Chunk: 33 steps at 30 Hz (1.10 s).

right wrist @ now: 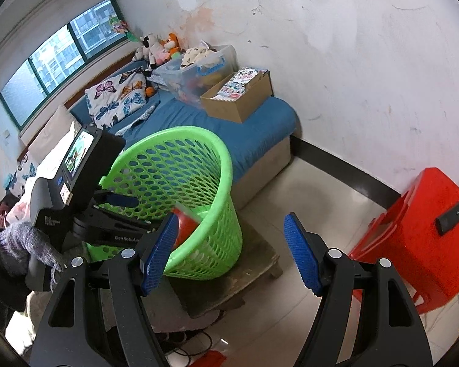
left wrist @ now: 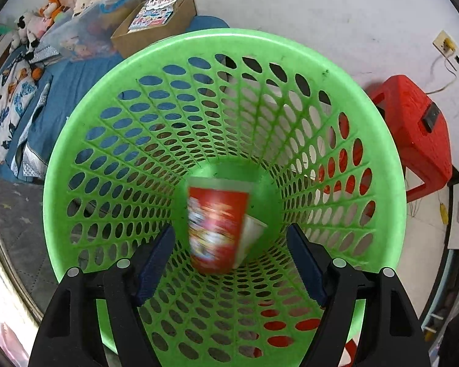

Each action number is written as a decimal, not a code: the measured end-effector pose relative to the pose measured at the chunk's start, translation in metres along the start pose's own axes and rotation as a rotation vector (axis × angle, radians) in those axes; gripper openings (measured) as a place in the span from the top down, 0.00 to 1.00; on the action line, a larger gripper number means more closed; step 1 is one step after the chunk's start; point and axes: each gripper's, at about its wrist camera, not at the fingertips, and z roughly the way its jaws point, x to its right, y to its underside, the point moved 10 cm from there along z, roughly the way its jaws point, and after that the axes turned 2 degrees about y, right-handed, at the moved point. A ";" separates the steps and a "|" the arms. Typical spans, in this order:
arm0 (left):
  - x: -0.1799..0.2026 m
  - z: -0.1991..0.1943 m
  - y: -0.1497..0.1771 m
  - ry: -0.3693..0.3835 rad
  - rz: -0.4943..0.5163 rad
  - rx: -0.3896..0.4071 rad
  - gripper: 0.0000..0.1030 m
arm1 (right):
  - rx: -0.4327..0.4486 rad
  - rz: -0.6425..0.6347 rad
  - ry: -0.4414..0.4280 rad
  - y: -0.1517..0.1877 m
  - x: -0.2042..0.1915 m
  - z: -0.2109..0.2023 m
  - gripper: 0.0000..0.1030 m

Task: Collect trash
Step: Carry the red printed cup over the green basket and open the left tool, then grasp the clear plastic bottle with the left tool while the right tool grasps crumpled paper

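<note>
A green perforated basket [left wrist: 367, 140] fills the left wrist view. A red printed paper cup [left wrist: 215, 226], blurred with motion, is inside it between my fingers and touching neither, above a white cup [left wrist: 254, 235] near the bottom. My left gripper [left wrist: 231, 263] is open over the basket's mouth. In the right wrist view the basket [right wrist: 226, 165] stands on a low grey platform [right wrist: 254, 263], the red cup [right wrist: 185, 229] shows through its wall, and the left gripper [right wrist: 119, 202] reaches over its rim. My right gripper [right wrist: 229, 253] is open and empty, beside the basket.
A red plastic stool [right wrist: 422, 232] with a black remote on top stands to the right by the wall. A bed with blue sheet [right wrist: 254, 128] behind the basket carries a cardboard box [right wrist: 238, 98], a clear bin and plush toys. Cables lie on the tiled floor.
</note>
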 end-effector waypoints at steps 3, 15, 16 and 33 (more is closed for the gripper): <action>0.000 -0.005 0.001 0.007 -0.015 0.013 0.30 | 0.011 -0.004 -0.001 -0.001 -0.001 -0.005 0.31; -0.019 -0.062 0.022 0.018 -0.119 0.127 0.30 | 0.027 -0.059 -0.045 -0.002 -0.027 -0.020 0.30; -0.022 -0.067 0.023 0.019 -0.133 0.136 0.30 | 0.028 -0.066 -0.054 -0.002 -0.032 -0.022 0.30; -0.107 -0.199 0.137 -0.113 -0.413 0.407 0.30 | 0.019 -0.205 -0.194 0.011 -0.128 -0.037 0.30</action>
